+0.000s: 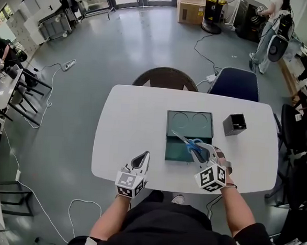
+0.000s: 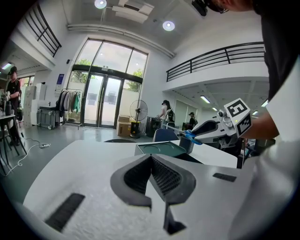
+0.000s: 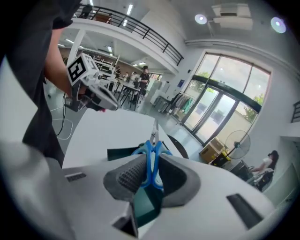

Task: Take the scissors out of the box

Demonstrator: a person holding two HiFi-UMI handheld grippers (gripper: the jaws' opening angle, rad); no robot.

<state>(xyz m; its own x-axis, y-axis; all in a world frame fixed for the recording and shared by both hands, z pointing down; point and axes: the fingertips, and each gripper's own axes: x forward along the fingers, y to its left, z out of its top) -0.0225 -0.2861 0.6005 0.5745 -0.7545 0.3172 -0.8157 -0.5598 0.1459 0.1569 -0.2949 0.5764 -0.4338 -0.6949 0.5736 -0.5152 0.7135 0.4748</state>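
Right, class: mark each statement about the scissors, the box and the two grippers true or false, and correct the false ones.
1. The right gripper grips the scissors by their blue handles. True.
2. The scissors lie inside the green box. False: they are held up above it.
3. The left gripper holds the box. False: its jaws are together and empty, apart from the box.
4. A black container stands on the table beside the box. True.

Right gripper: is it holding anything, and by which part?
Yes. The right gripper is shut on the scissors, clamping their blue handles. The blades stick out beyond the jaws.
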